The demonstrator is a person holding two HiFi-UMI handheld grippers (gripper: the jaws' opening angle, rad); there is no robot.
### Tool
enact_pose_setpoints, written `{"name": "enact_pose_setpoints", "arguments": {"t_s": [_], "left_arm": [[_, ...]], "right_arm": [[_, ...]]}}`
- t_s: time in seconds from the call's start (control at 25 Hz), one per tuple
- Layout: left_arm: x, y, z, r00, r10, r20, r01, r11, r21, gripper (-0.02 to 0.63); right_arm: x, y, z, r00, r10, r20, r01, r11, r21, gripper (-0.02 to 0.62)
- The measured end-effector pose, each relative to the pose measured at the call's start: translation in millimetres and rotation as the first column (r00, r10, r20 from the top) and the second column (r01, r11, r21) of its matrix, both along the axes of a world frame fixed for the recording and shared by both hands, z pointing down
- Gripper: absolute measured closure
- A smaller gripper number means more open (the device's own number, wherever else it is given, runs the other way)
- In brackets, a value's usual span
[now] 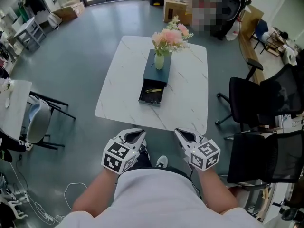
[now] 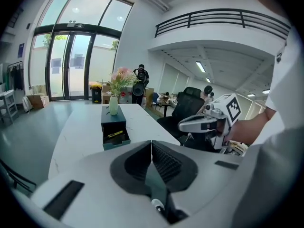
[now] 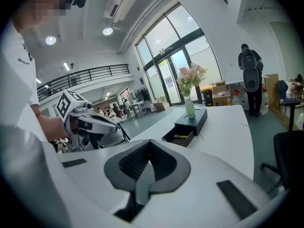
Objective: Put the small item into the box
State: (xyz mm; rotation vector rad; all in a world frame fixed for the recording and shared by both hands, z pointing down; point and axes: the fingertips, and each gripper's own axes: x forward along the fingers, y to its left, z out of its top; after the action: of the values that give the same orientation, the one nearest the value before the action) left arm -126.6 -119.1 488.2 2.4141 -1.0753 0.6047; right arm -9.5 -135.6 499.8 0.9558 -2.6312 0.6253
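A dark box (image 1: 157, 67) stands on the white marble table (image 1: 190, 89), with its drawer (image 1: 152, 95) pulled out toward me. A small yellow item (image 1: 153, 90) lies inside the drawer. A vase of pink flowers (image 1: 159, 60) sits on top of the box. Both grippers are held close to my body, short of the table's near edge. The left gripper (image 1: 139, 133) and the right gripper (image 1: 180, 133) are shut with nothing between their jaws. The left gripper view shows the box (image 2: 113, 121), the item (image 2: 114, 134) and the right gripper (image 2: 190, 124). In the right gripper view the drawer (image 3: 179, 137) lies ahead.
Black office chairs (image 1: 256, 99) stand to the table's right. A grey chair (image 1: 38, 120) and another white table (image 1: 12, 103) are at the left. Cardboard boxes (image 1: 176, 1) and a standing person (image 3: 250, 75) are beyond the far end.
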Motion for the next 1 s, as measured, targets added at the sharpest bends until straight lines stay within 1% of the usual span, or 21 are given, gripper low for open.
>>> {"name": "enact_pose_setpoints", "arguments": {"t_s": [0.2,0.32,0.44,0.6,0.76,1.0], "left_arm": [[-4.1,-0.7,-15.5,1.000,0.000,-0.001,0.000,1.000,0.028,0.589],[-5.2,-6.8,-19.3,1.000,0.029,-0.008,-0.029,0.999,0.039,0.589],[-10.1,-12.4,-24.5,0.998,0.063,-0.016,-0.062,0.997,0.042,0.589],[-28.0,-19.0,-30.7,0.995,0.096,-0.020,-0.094,0.994,0.050,0.589],[-48.8,-26.0,-28.4,0.995,0.098,-0.032,-0.097,0.995,0.038,0.589],[-66.0,-31.8,-32.6,0.992,0.113,-0.049,-0.111,0.993,0.044,0.589]], "right_arm": [[-1.0,7.5,-12.6,1.000,0.017,0.012,-0.017,1.000,0.016,0.580],[-7.5,9.6,-17.9,1.000,0.018,-0.002,-0.018,0.999,0.038,0.580],[-14.2,6.7,-22.9,0.999,0.048,-0.011,-0.048,0.998,0.050,0.580],[-30.8,1.1,-30.8,0.996,0.092,-0.009,-0.091,0.994,0.055,0.580],[-49.8,-0.8,-35.2,0.993,0.112,-0.022,-0.111,0.992,0.065,0.580],[-65.9,-1.2,-33.6,0.990,0.135,-0.045,-0.133,0.990,0.051,0.580]]}}
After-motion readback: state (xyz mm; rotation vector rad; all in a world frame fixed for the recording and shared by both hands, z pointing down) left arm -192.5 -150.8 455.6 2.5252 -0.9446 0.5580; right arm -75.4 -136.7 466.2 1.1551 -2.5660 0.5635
